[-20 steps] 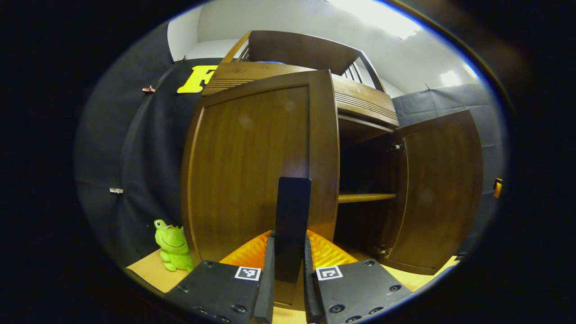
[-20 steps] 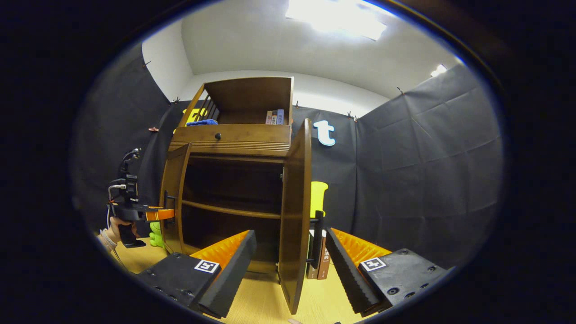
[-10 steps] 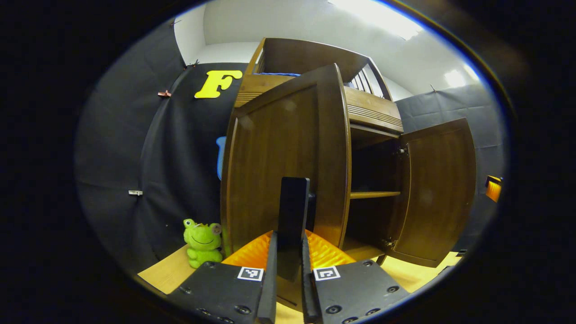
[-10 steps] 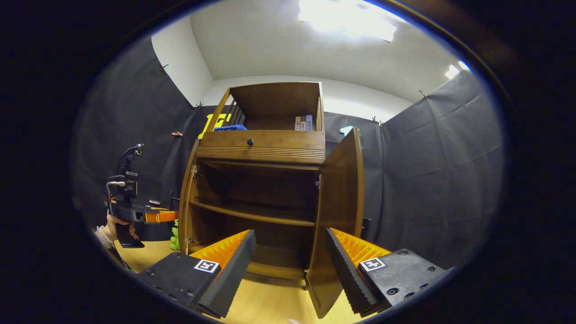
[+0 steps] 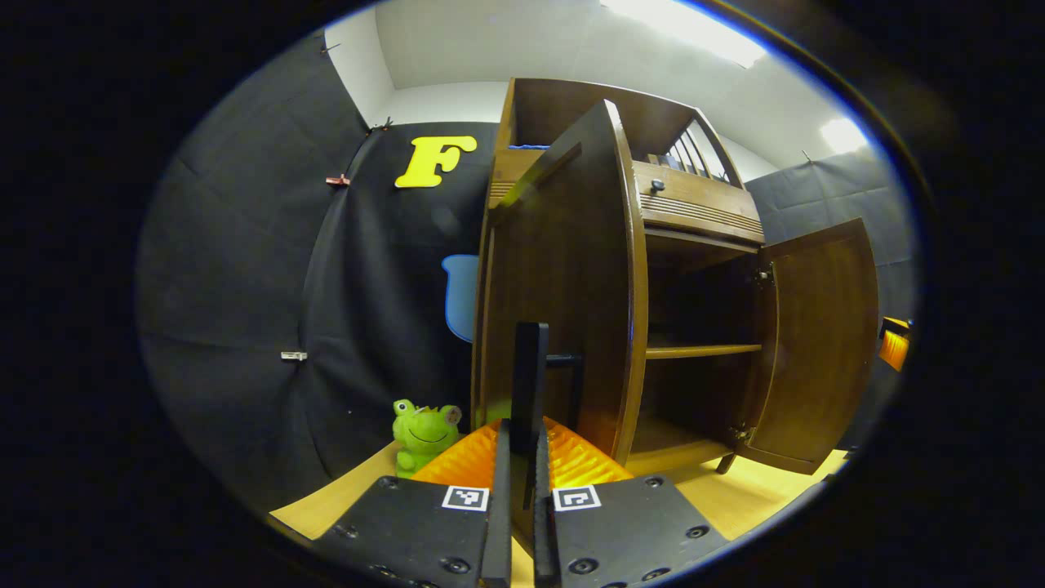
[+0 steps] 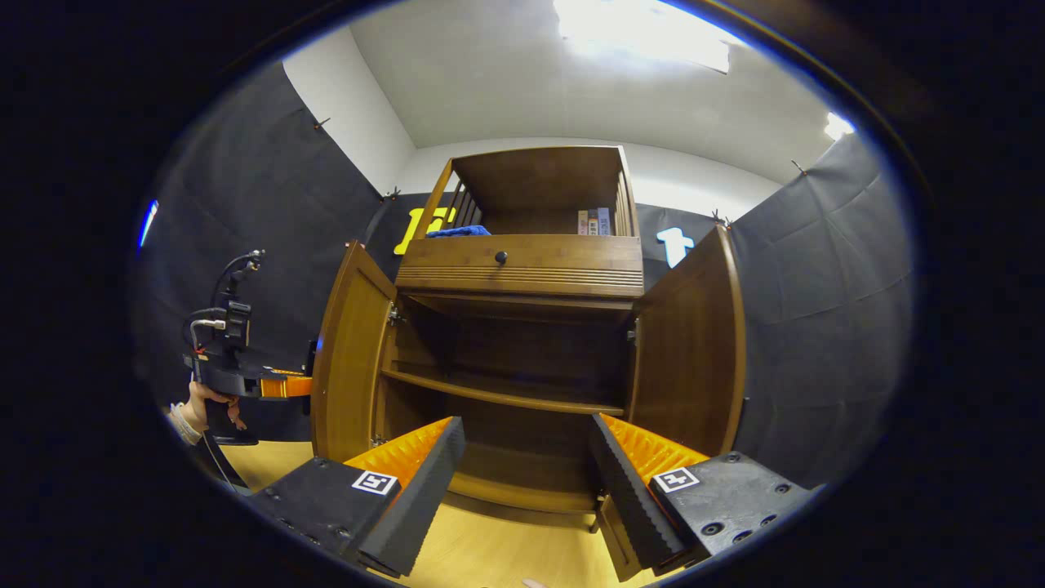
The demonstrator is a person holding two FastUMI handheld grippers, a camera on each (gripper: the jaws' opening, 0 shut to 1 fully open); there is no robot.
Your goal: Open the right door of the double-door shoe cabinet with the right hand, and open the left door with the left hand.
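Now both doors stand wide open, so I judge the task nearly done. My left gripper (image 5: 520,457) is clamped on the dark bar handle (image 5: 529,384) of the left door (image 5: 563,286), which is swung well out from the shoe cabinet (image 6: 522,343). My right gripper (image 6: 522,482) hangs in front of the cabinet with its fingers spread apart, holding nothing; the right door (image 6: 690,343) is fully open beside it. What I think is left is letting go of the handle and backing away. Books (image 6: 594,221) sit on the top shelf, but their spines are too small for me to read.
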